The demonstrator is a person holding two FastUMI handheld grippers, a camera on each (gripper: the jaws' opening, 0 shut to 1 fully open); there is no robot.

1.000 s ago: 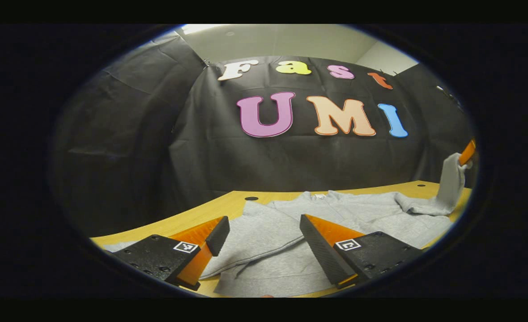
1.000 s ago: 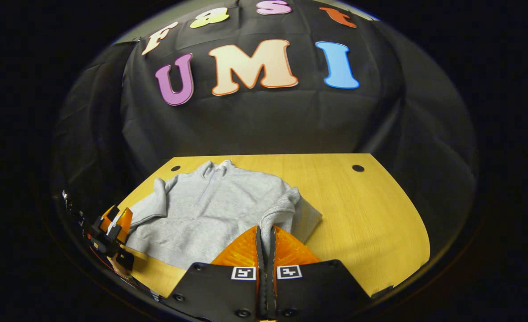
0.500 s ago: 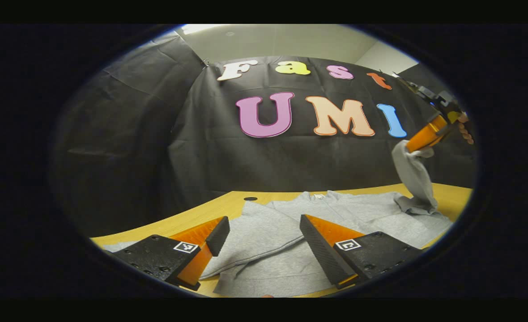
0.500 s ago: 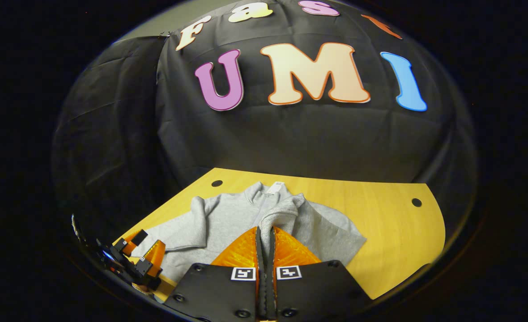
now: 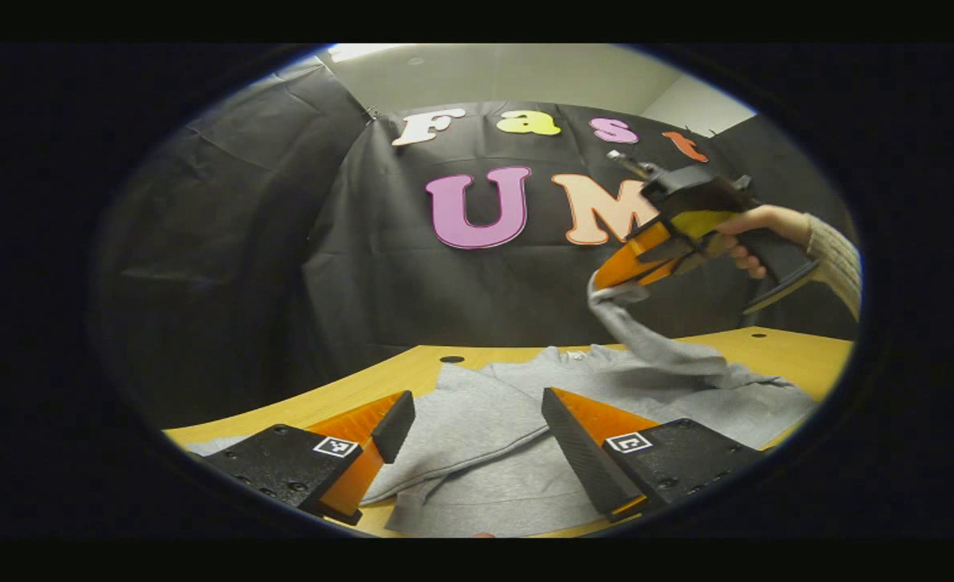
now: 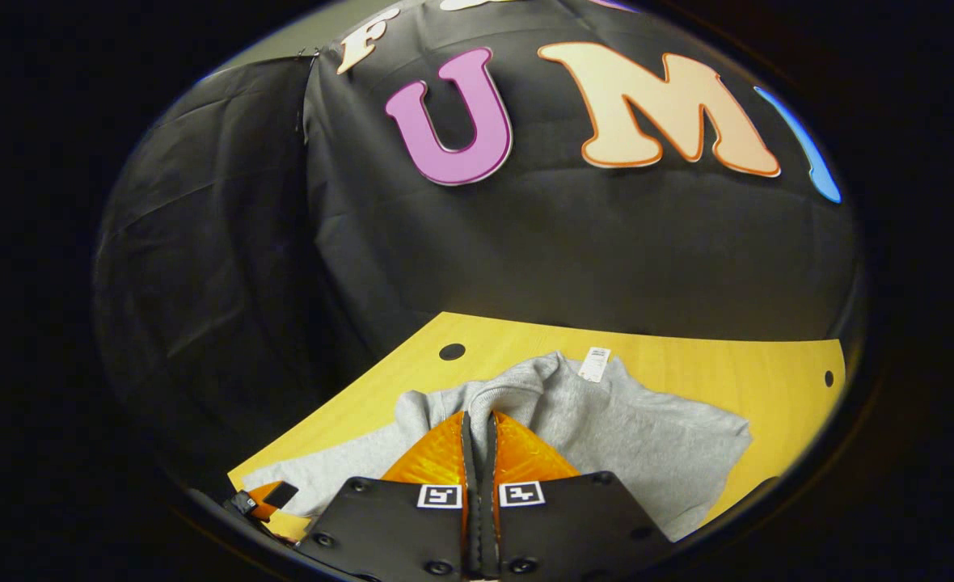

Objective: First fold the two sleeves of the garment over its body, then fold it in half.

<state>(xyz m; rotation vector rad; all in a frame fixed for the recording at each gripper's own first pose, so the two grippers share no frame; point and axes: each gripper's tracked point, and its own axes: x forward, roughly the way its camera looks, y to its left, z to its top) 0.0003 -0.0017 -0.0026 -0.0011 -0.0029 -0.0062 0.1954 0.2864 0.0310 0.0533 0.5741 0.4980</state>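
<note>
A grey sweatshirt (image 5: 687,396) lies flat on the wooden table (image 5: 380,380). My left gripper (image 5: 477,416) stands open low over its near part, fabric lying below the gap. A hand (image 5: 756,222) holds my right gripper (image 5: 606,283) above the body, shut on the cuff of one sleeve (image 5: 647,343), which hangs stretched from it. In the right gripper view, my right gripper (image 6: 479,420) pinches the ribbed cuff (image 6: 497,396) over the sweatshirt's chest (image 6: 647,436), collar and white tag (image 6: 596,364) just beyond. The left gripper (image 6: 271,497) shows low at the left.
The table (image 6: 711,368) has bare wood right of and behind the garment, with small round holes (image 6: 451,352) near its back corners. Black cloth walls close the booth behind and to the left.
The right gripper has carried the sleeve cuff up and inward, from the garment's side to above its chest. The left gripper has stayed still and open.
</note>
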